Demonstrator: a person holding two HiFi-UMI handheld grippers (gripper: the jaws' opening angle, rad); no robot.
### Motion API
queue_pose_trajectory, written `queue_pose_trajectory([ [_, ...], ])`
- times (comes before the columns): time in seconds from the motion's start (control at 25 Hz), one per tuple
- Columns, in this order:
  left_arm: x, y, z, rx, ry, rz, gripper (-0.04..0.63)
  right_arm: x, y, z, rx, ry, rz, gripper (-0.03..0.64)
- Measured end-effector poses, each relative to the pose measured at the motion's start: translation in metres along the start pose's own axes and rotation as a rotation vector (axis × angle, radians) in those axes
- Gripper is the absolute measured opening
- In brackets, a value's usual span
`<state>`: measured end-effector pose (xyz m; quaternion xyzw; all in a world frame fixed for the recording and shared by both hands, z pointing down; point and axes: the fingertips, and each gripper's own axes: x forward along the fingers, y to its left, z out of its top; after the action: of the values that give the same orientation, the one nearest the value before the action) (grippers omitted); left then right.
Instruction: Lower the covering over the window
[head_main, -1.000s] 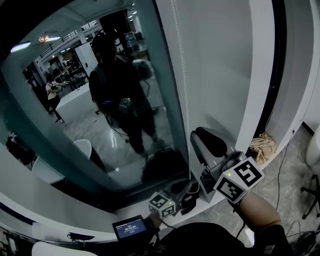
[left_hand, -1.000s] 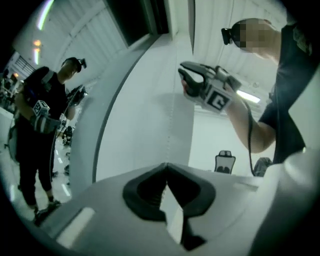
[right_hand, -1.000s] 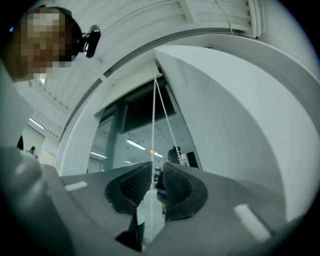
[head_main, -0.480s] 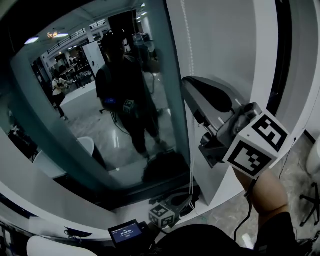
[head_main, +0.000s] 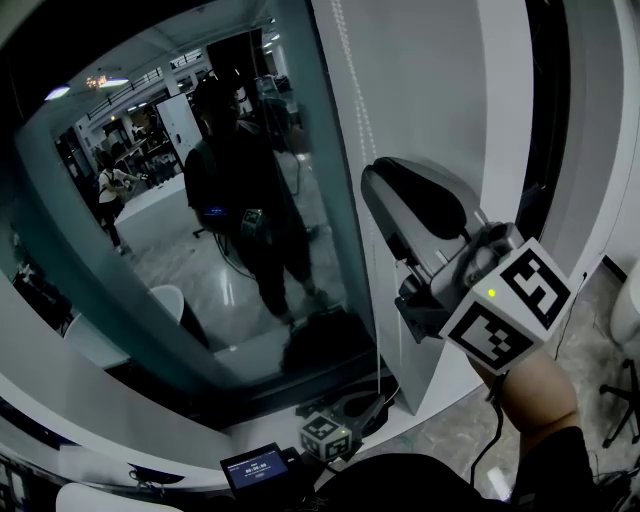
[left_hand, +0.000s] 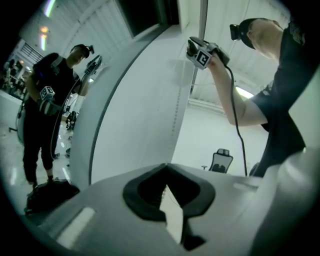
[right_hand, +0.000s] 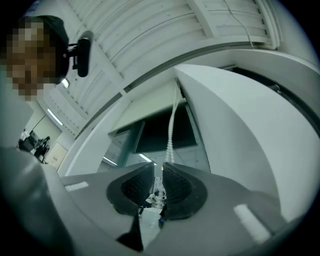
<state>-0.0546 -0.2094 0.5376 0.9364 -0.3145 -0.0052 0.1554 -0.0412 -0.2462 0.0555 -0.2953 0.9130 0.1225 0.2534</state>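
Head view shows the right gripper (head_main: 372, 185), grey plastic with black ribbed pads, risen from beside the sill to mid-height. It now sits beside the white bead cord (head_main: 347, 100), which hangs just right of the glossy window pane (head_main: 200, 260). Its jaws stand a narrow slit apart, with the cord just beyond their tips. Low and near, the left gripper (head_main: 362, 410) is clamped on the cord. The pale, flat blind (right_hand: 150, 106) sits high, at the window's top.

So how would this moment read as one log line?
left tool: low, shut on chain | right tool: high, chain at jaws, grip unclear | blind: near top
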Motion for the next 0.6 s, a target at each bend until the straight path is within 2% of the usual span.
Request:
queue_pose_trajectory([
  [0.08,0.002,-0.003,0.001,0.006,-0.008,-0.001,0.006,-0.007,0.014,0.003,-0.1,-0.001,0.006,0.048],
  [0.16,0.004,-0.005,0.0,0.011,-0.01,-0.009,0.006,-0.007,0.013,-0.004,-0.136,0.025,-0.023,0.075],
  [0.4,-0.005,-0.006,-0.004,-0.001,-0.002,-0.008,0.006,0.011,-0.009,-0.02,0.077,0.081,-0.062,0.083],
  [0.52,-0.009,-0.005,-0.003,-0.005,0.009,-0.001,0.006,0.021,-0.012,-0.018,0.097,0.084,-0.065,0.091],
  [0.6,-0.007,-0.006,-0.002,-0.005,0.011,-0.001,0.006,0.02,-0.01,-0.016,0.091,0.078,-0.049,0.051],
])
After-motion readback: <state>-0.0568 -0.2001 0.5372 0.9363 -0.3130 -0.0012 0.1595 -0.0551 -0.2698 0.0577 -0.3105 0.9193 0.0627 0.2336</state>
